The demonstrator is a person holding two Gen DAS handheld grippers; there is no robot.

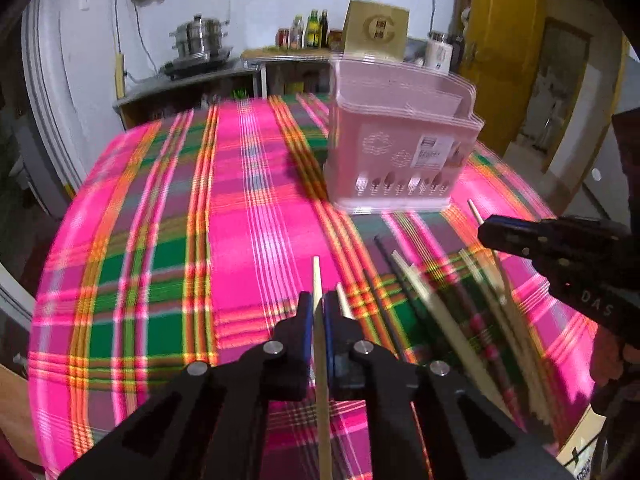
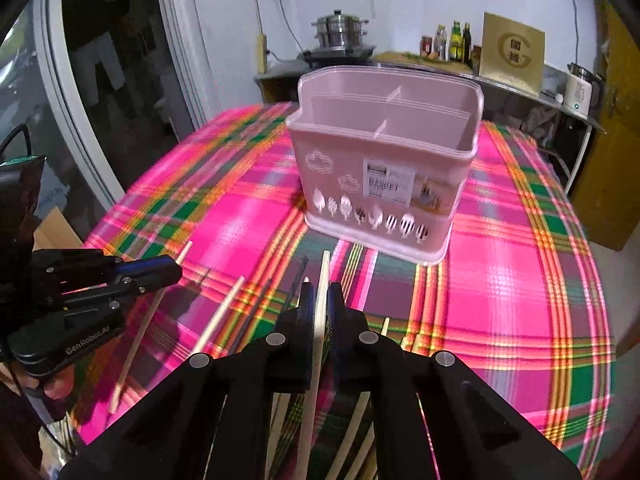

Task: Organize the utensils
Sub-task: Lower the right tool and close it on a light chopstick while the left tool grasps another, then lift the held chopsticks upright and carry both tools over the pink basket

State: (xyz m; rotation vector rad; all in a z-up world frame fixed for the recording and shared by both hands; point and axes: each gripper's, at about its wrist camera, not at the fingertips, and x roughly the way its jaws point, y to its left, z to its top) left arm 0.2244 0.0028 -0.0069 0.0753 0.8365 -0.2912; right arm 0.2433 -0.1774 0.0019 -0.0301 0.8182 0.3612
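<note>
A pink plastic utensil basket (image 1: pixel 400 136) with divided compartments stands on the plaid tablecloth; it also shows in the right wrist view (image 2: pixel 384 168). My left gripper (image 1: pixel 318 304) is shut on a pale wooden chopstick (image 1: pixel 322 380) and holds it above the cloth. My right gripper (image 2: pixel 320 300) is shut on another pale chopstick (image 2: pixel 316 344). Several loose chopsticks (image 1: pixel 448 304), pale and dark, lie on the cloth below and between the grippers. The right gripper shows in the left wrist view (image 1: pixel 520 236), and the left gripper in the right wrist view (image 2: pixel 152 272).
The pink, green and orange plaid tablecloth (image 1: pixel 180 240) covers the table. Behind it a counter holds a steel steamer pot (image 1: pixel 200 40), bottles (image 1: pixel 308 32), a gold box (image 1: pixel 376 32) and a white kettle (image 2: pixel 580 92). A yellow door (image 1: pixel 500 40) is at the right.
</note>
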